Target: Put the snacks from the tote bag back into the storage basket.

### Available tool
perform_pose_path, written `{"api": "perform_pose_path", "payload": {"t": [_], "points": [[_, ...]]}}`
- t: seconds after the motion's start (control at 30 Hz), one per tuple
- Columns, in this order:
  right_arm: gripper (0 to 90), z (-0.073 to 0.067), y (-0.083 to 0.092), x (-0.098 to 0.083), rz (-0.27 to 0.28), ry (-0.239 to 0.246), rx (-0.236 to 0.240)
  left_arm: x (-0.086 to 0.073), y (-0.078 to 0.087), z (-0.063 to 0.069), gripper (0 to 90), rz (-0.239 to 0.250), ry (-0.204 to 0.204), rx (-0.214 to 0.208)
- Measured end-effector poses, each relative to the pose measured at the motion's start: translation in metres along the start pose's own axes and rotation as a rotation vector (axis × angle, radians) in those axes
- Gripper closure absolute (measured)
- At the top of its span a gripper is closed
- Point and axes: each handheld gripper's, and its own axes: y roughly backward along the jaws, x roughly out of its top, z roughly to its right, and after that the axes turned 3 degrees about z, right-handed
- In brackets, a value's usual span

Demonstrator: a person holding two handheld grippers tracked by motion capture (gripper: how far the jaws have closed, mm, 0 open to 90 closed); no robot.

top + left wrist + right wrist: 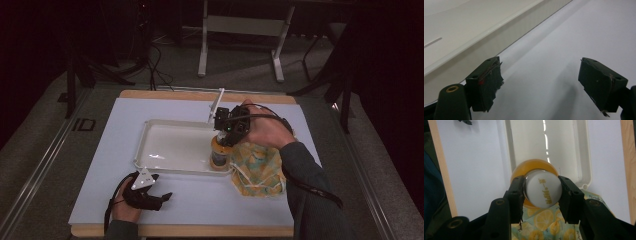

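An orange bottle (220, 154) with a white cap (543, 192) stands upright at the near right corner of the white tray (150, 126). My right gripper (223, 139) comes down on it from above, and in the right gripper view (543, 195) its two jaws press on either side of the cap. Whether the bottle's base rests on the tray I cannot tell. My left gripper (162, 198) lies on the white board near the front left, open, with nothing between its pads (539, 82). The tray wall (486, 32) runs just beyond it.
A lemon-patterned cloth (257, 167) lies bunched on the board right of the tray, under my right wrist (544, 225). The white board (200, 200) sits on a wooden table with its edge close to the front. Table legs and cables stand on the floor behind.
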Motion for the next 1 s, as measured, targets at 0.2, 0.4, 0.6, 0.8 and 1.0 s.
{"api": "perform_pose_path", "payload": {"t": [0.2,0.4,0.6,0.8,1.0], "points": [[58.7,0.000,-0.007,-0.002,-0.010,-0.010,0.006,0.000,0.000,0.000,18.8,0.000,0.001,0.000],[58.7,0.000,-0.012,-0.004,-0.011,-0.008,0.009,0.000,0.000,0.000,18.8,0.000,0.000,0.001],[58.7,-0.002,-0.014,-0.005,-0.014,-0.008,0.004,0.000,0.000,0.000,18.8,0.000,0.000,0.001],[58.7,-0.003,-0.018,-0.004,-0.024,-0.004,0.007,0.000,0.000,0.000,18.8,0.001,0.000,0.000],[58.7,-0.004,-0.023,-0.005,-0.043,0.004,0.005,0.000,0.000,0.000,18.8,0.001,0.000,0.000]]}}
